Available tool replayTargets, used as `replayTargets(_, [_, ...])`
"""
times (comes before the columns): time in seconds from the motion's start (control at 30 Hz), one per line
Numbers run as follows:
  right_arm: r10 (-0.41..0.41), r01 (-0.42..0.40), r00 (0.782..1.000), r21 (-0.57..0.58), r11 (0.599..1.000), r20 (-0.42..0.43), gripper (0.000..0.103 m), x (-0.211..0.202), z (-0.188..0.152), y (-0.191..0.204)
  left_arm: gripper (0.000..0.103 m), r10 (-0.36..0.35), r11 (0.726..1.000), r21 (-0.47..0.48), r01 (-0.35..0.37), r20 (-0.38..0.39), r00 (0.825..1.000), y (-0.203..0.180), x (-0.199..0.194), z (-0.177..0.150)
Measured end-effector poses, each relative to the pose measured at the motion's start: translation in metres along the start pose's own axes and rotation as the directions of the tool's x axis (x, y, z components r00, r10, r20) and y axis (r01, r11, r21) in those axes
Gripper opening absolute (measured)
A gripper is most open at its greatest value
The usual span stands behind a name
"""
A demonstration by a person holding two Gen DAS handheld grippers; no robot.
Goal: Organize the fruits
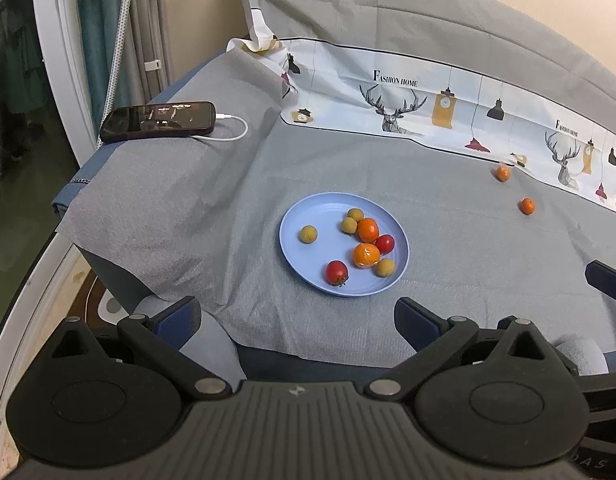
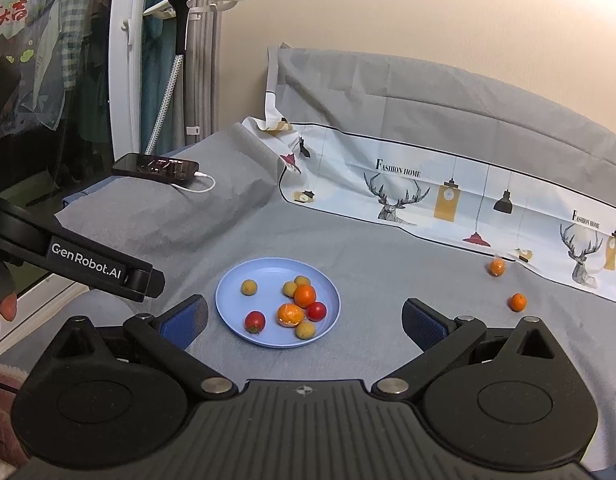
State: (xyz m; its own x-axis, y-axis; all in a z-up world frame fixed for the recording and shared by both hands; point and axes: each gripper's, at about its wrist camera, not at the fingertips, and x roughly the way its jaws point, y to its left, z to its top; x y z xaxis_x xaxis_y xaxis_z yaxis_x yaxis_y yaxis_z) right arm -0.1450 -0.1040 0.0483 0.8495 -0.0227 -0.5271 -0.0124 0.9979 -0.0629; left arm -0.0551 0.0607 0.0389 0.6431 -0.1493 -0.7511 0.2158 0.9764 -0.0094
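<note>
A blue plate lies on the grey cloth and holds several small fruits: oranges, red tomatoes and tan longans. Two small oranges lie loose on the cloth to the right, one nearer and one by the printed cloth. My left gripper is open and empty, short of the plate's near edge. My right gripper is open and empty, with the plate between its fingers in view.
A phone with a white cable lies on a raised grey-covered block at the left. A printed white cloth runs along the back. The left gripper's body shows at the left of the right wrist view. A garment steamer stands behind.
</note>
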Motion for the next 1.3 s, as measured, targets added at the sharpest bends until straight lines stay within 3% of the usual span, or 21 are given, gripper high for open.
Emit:
replayTargets(1.0, [0.021,-0.015,0.996,0.073,0.997,-0.082,0.102,0.037,-0.011,-0.022,0.103,0.028,0.997,0.074,-0.023,-0.078,0.997,-0.021,0.041,0.017])
replayTargets(1.2, [-0.040,0.060,0.992,0.172,0.983,-0.117,0.102,0.058,-0.026,-0.059,0.103,0.016,0.997,0.071,-0.004,-0.169,0.986,-0.042,0.073,0.032])
replayTargets(1.3, [-0.133,0.164,0.981,0.233,0.958,-0.143,0.102,0.074,-0.035,-0.095,0.103,0.020,0.996,0.089,-0.001,-0.207,0.978,-0.060,0.094,0.045])
